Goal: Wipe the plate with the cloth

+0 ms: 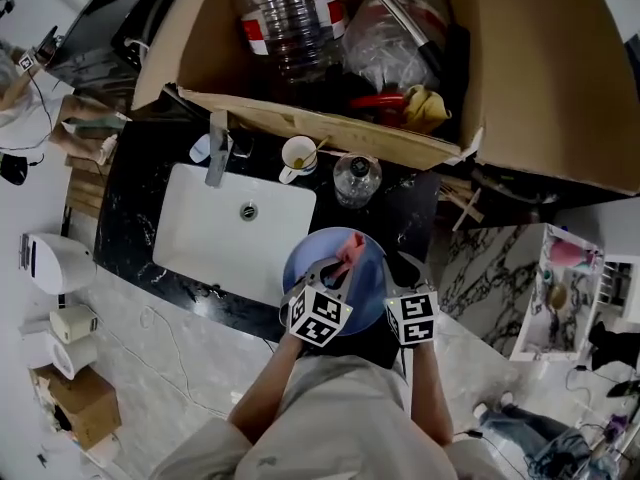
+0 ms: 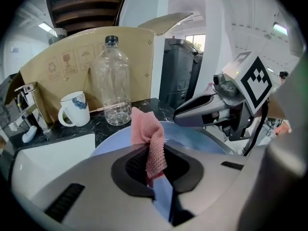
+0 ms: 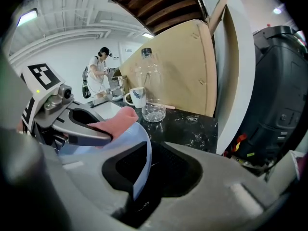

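A blue plate [image 1: 368,290] is held above the black counter, just right of the sink. My right gripper [image 1: 403,274] is shut on its right rim, and that rim [image 3: 140,163] runs down between its jaws. A pink cloth [image 1: 350,251] lies against the plate's upper face. My left gripper [image 1: 333,271] is shut on the cloth [image 2: 150,141], which hangs bunched into the jaw gap with the plate [image 2: 202,141] behind it. The right gripper [image 2: 192,113] reaches in from the right in the left gripper view. The left gripper [image 3: 91,134] and the cloth [image 3: 117,119] show at the left of the right gripper view.
A white sink [image 1: 200,238] with a faucet [image 1: 218,148] lies to the left. A white mug [image 1: 297,158] and a clear plastic bottle [image 1: 356,180] stand on the counter behind the plate. A large cardboard box [image 1: 530,68] of clutter sits beyond. A person [image 3: 96,76] stands far off.
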Demonstrator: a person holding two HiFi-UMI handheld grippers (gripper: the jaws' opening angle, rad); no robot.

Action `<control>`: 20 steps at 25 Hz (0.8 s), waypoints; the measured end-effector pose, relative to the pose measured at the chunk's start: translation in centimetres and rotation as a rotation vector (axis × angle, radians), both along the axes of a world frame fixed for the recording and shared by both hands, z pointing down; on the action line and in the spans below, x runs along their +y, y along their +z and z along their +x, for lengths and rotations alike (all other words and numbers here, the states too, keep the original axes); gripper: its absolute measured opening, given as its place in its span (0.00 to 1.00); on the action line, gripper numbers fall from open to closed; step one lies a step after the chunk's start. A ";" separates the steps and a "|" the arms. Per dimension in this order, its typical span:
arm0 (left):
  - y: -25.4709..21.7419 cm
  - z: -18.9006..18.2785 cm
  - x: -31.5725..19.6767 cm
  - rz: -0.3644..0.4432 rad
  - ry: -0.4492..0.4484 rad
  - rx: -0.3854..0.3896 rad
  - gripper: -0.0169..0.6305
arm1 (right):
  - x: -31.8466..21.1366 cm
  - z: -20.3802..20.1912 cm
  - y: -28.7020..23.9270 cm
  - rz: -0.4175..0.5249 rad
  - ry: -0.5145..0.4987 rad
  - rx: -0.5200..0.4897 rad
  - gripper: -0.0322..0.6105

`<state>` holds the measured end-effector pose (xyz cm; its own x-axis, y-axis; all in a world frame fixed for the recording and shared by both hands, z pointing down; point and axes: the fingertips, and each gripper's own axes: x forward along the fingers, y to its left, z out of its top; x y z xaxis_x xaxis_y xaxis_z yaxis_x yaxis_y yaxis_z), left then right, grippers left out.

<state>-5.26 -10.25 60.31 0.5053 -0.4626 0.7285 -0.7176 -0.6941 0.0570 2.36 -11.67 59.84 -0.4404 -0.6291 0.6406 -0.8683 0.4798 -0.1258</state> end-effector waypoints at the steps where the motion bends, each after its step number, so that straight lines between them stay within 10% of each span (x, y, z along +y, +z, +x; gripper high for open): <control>1: 0.2 0.2 -0.1 -0.003 0.010 -0.003 0.08 | 0.0 0.0 0.2 -0.005 0.002 -0.001 0.15; 20: 3.0 3.0 -2.0 -0.036 0.055 -0.040 0.08 | -0.1 -0.4 2.7 -0.059 -0.019 0.016 0.17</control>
<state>-2.31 -12.22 63.33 0.4997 -0.4082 0.7640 -0.6807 -0.7305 0.0550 2.01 -11.78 62.56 -0.4417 -0.5816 0.6831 -0.8610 0.4888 -0.1406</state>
